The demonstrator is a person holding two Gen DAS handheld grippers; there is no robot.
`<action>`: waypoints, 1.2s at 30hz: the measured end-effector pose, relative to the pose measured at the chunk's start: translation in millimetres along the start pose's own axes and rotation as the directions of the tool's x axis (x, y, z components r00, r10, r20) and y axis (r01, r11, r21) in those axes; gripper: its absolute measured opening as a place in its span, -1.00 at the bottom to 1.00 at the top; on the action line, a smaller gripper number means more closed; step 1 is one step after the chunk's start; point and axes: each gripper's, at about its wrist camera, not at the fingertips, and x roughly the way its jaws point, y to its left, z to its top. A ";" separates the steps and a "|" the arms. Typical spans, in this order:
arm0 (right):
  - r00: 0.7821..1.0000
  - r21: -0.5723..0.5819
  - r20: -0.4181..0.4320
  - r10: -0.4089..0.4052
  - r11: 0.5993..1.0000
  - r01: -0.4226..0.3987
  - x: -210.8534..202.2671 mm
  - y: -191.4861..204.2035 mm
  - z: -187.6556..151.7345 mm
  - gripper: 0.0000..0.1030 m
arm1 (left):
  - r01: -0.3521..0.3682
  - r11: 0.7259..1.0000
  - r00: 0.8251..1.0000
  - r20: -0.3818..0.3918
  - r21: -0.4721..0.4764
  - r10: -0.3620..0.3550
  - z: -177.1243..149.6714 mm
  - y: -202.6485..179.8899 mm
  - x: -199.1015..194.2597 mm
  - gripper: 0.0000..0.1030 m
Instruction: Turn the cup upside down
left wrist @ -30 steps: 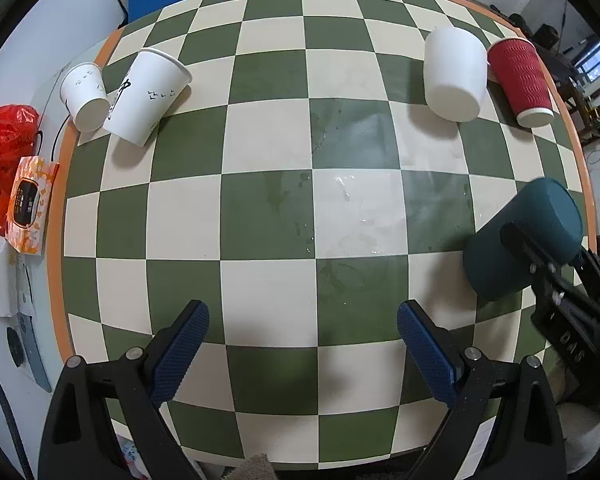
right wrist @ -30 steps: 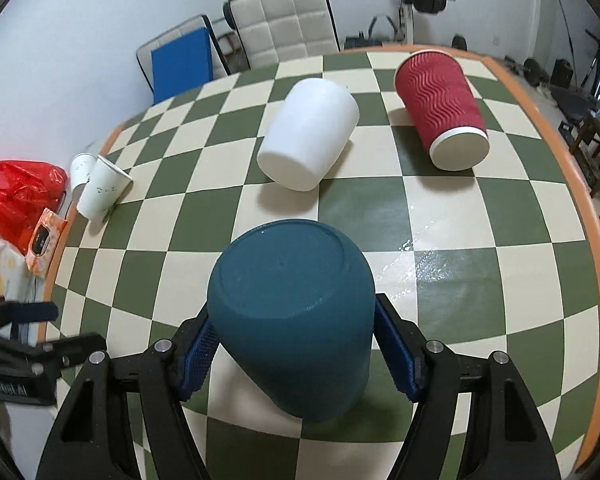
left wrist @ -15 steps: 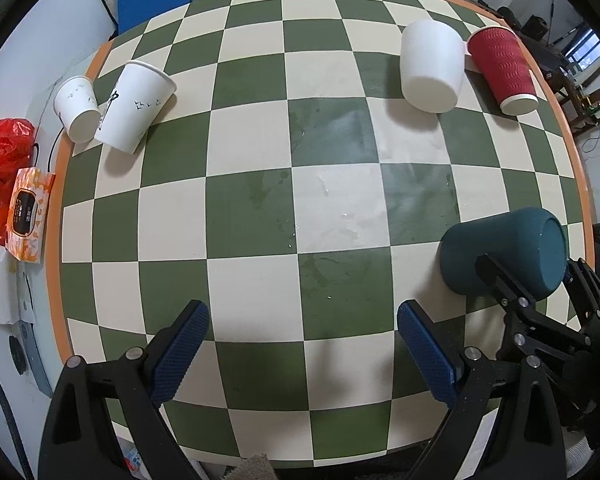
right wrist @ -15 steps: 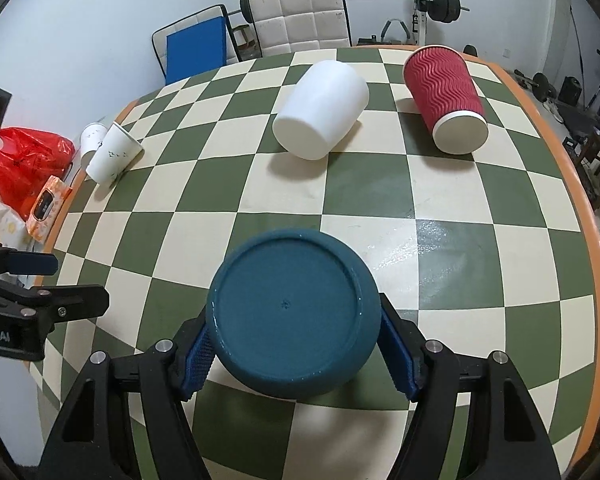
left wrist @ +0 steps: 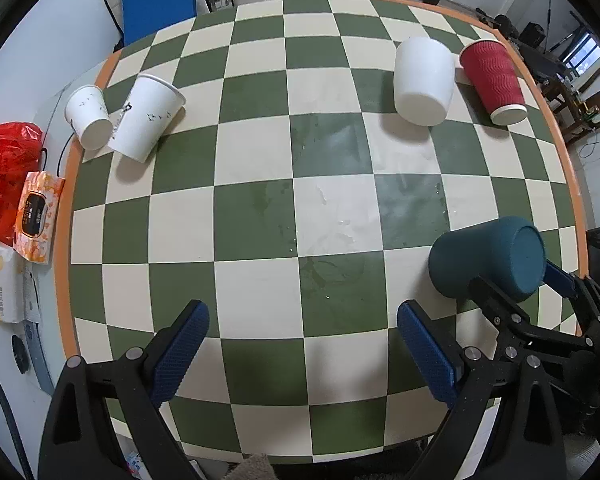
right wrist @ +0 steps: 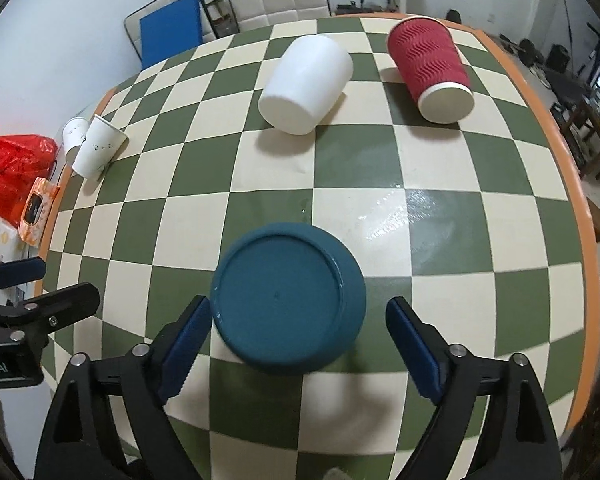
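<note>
Teal cup (right wrist: 284, 300): upside down on the bench (left wrist: 260, 216), near its right edge, base facing up.
Right claw (right wrist: 298, 344): fingers spread, either side of the cup, clear of its wall.
Left claw (left wrist: 300, 350): fingers apart, nothing between them, over the near edge.

Both wrist views look down over the checkered table (left wrist: 260, 208), sharing it.
</note>
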 end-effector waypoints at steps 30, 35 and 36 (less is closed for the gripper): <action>0.980 0.042 0.154 -0.124 0.992 0.119 -333.0 45.8 -2.1 0.82 | 0.055 0.996 0.969 0.244 -0.067 -0.037 -42.3 15.9 -272.0 0.87; 0.979 0.050 0.165 -0.122 0.992 0.115 -355.2 49.4 -5.3 0.82 | 0.041 0.997 0.963 0.268 -0.067 -0.022 -48.1 17.4 -289.4 0.87; 0.979 0.050 0.163 -0.122 0.992 0.116 -357.9 50.2 -5.7 0.82 | 0.039 0.997 0.963 0.270 -0.067 -0.020 -49.0 17.9 -291.6 0.87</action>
